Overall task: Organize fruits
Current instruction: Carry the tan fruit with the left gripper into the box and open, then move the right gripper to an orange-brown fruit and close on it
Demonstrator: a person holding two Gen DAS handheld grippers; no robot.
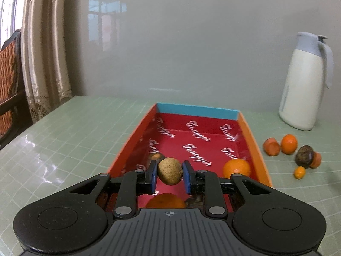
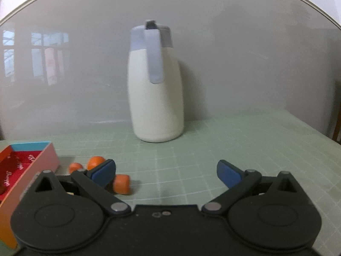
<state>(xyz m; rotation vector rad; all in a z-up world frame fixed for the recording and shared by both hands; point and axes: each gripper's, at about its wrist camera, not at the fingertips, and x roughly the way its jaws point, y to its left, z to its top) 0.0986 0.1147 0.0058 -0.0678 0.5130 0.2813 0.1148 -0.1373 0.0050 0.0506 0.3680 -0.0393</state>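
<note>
Tongs on the left (image 1: 169, 174) are clamped on a small round brown fruit (image 1: 169, 171), one blue pad pressed to each side of it, and they hold it above the near part of the red box (image 1: 252, 140). The box has orange side walls, a blue far wall and a printed red floor. Oranges already lie in it: one (image 1: 236, 168) against the right wall, another (image 1: 165, 201) under the tongs and partly hidden by them, with something dark beside it that is too hidden to name.

The right tongs (image 2: 166, 171) stand wide open with nothing between the pads, above the green gridded desk (image 2: 234, 149). Just past the left pad lie loose orange pieces (image 2: 122, 184) and, farther on, a small orange (image 2: 96, 162). The left view shows the same cluster to the right of the box: two orange things, a dark brown fruit (image 1: 303, 156) and a tiny orange one (image 1: 299, 172) at the front. A white jug with a grey lid (image 2: 156, 98) stands at the back near the wall, well apart from the fruit.

The step in hand looks like dropping the brown fruit into the box. That calls for lowering it onto a bare patch of floor between the oranges and opening the pads gently, since a round fruit may roll. The right tongs seem placed to swing left and down onto the nearest loose piece, which they would need to straddle before closing.
</note>
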